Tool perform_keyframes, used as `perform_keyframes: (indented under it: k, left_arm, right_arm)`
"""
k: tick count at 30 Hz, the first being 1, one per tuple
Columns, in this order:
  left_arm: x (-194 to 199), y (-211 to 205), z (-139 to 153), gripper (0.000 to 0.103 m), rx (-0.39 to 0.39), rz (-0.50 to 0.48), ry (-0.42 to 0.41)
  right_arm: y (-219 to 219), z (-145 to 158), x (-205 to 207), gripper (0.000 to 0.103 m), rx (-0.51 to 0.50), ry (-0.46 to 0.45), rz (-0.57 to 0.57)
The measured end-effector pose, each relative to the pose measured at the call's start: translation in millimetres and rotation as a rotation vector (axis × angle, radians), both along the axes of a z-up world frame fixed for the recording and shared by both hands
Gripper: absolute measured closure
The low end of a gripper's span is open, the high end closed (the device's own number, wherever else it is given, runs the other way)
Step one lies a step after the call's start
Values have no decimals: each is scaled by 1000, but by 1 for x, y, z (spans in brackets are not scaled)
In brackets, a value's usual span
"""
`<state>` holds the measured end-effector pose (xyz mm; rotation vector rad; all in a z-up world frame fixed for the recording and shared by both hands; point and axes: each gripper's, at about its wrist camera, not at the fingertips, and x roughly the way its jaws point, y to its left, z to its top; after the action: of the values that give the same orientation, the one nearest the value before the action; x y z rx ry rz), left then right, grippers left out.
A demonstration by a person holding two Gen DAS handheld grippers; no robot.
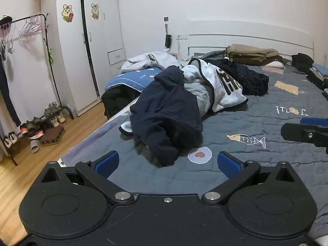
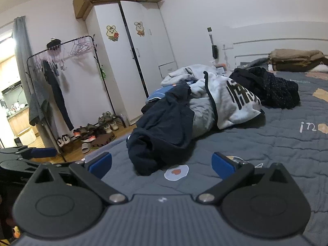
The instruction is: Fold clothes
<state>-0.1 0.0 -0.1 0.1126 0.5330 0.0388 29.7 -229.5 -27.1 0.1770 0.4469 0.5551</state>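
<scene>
A crumpled dark navy garment (image 1: 166, 114) (image 2: 164, 127) lies at the front of a heap on the grey bed cover (image 1: 256, 123) (image 2: 276, 135). Behind it lie a white top with black lettering (image 1: 223, 84) (image 2: 235, 98), a light grey garment (image 1: 147, 60) and a dark speckled one (image 1: 252, 78) (image 2: 272, 90). My left gripper (image 1: 167, 163) is open just short of the navy garment, nothing between its blue pads. My right gripper (image 2: 162, 163) is open too, close in front of the same garment, empty. Part of the right gripper (image 1: 305, 132) shows at the right edge of the left wrist view.
Folded brown clothes (image 1: 252, 54) (image 2: 295, 60) are stacked at the bed's head, with dark folded piles (image 1: 315, 73) at the far right. Left of the bed stand a white wardrobe (image 1: 86, 47) (image 2: 135, 57), a clothes rack (image 1: 26, 26) (image 2: 61, 61) and shoes (image 1: 41, 127) on a wooden floor.
</scene>
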Motion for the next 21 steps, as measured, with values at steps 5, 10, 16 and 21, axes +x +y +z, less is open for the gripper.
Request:
perform_keyframes:
  k: [5, 10, 16, 21]
  left_arm:
    - [-2, 0, 0, 0, -1, -6, 2]
    - [-5, -1, 2, 0, 11, 4, -18]
    - [-6, 3, 0, 0, -5, 13, -26]
    - [-7, 3, 0, 0, 7, 14, -28]
  right_arm:
    - [-1, 0, -2, 0, 5, -15, -2]
    - [2, 1, -4, 0, -7, -8, 2]
    - [2, -1, -2, 0, 12, -4, -3]
    - [3, -2, -1, 0, 10, -8, -1]
